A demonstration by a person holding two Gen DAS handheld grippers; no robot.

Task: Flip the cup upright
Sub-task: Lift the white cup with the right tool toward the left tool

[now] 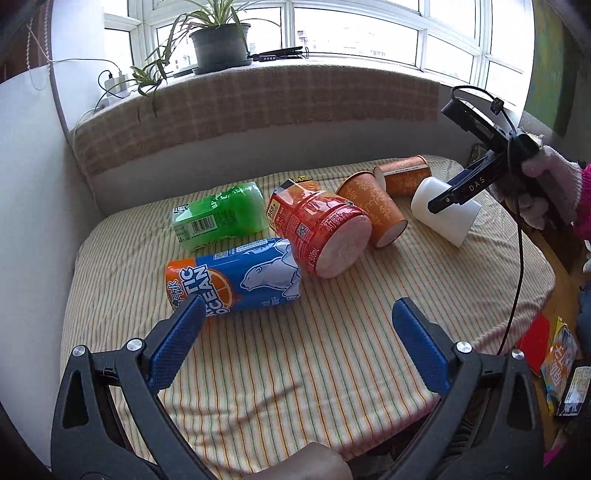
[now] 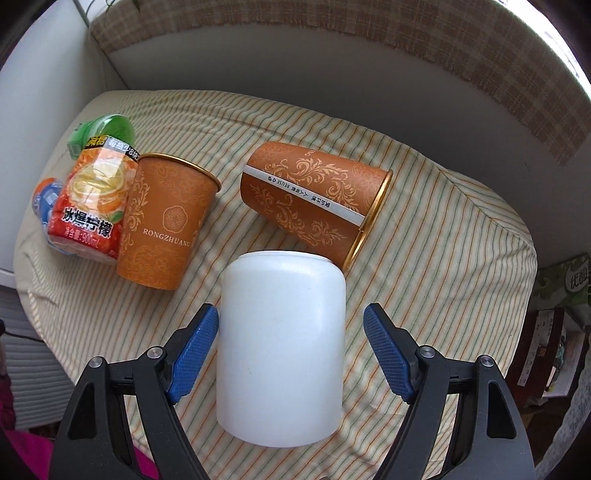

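Your right gripper [image 2: 291, 347] straddles the white cup [image 2: 280, 347] lying sideways, jaws wide and not yet clamped, so the flip remains undone.

A lived-in home room: a potted plant [image 1: 219, 40] stands on a windowsill [image 1: 258, 70] draped with checked cloth, chargers [image 1: 116, 83] plugged in at its left end. Below, a tabletop [image 1: 295, 350] wears a striped household cloth, with drink bottles [image 1: 236, 275] lying on it.

Bright window [image 1: 354, 33]; potted plant [image 1: 219, 44] on sill; striped tablecloth [image 1: 314, 350]; white wall [image 1: 26, 166].
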